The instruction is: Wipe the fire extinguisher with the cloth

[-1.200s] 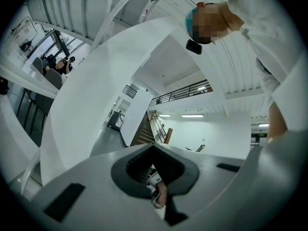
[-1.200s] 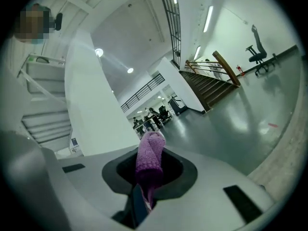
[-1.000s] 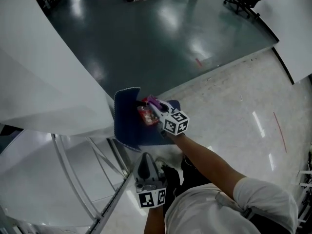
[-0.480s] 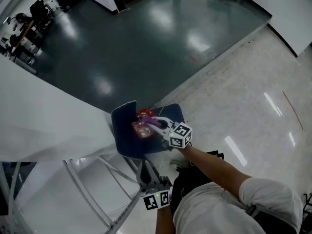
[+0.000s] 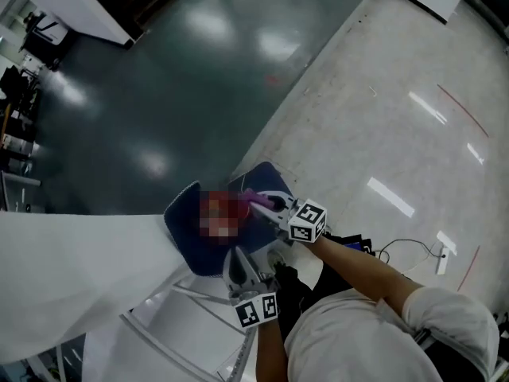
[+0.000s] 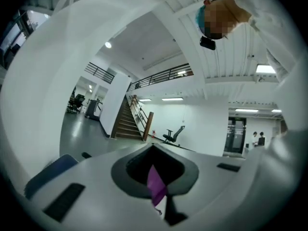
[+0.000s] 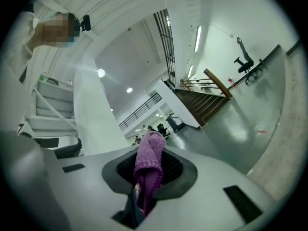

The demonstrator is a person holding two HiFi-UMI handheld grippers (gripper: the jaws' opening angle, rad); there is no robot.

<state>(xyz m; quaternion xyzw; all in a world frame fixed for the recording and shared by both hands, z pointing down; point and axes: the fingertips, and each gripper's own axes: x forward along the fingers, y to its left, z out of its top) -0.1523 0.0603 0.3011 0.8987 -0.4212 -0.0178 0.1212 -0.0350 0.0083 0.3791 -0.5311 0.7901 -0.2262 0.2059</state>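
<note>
The red fire extinguisher (image 5: pixel 241 208) stands in front of a dark blue sheet (image 5: pixel 184 241) in the head view; a mosaic patch covers most of its body. My right gripper (image 5: pixel 258 204) is at its right side, shut on a purple knitted cloth (image 5: pixel 253 199) that lies against the red body. In the right gripper view the cloth (image 7: pixel 149 162) sticks up out of the right gripper (image 7: pixel 143 203). My left gripper (image 5: pixel 236 258) points up just below the blue sheet, its jaws drawn to a point. In the left gripper view a purple sliver (image 6: pixel 156 186) shows at the left gripper (image 6: pixel 160 201).
A white curved wall (image 5: pixel 71 277) and a white metal frame (image 5: pixel 179 325) fill the lower left. Glossy dark green floor (image 5: pixel 159 78) lies beyond, pale tiled floor (image 5: pixel 382 118) to the right. Cables (image 5: pixel 398 249) trail by my right arm.
The head view has swung, so everything sits lower and more to the left. My right gripper keeps the cloth at the extinguisher. My left gripper has come up closer under the blue sheet.
</note>
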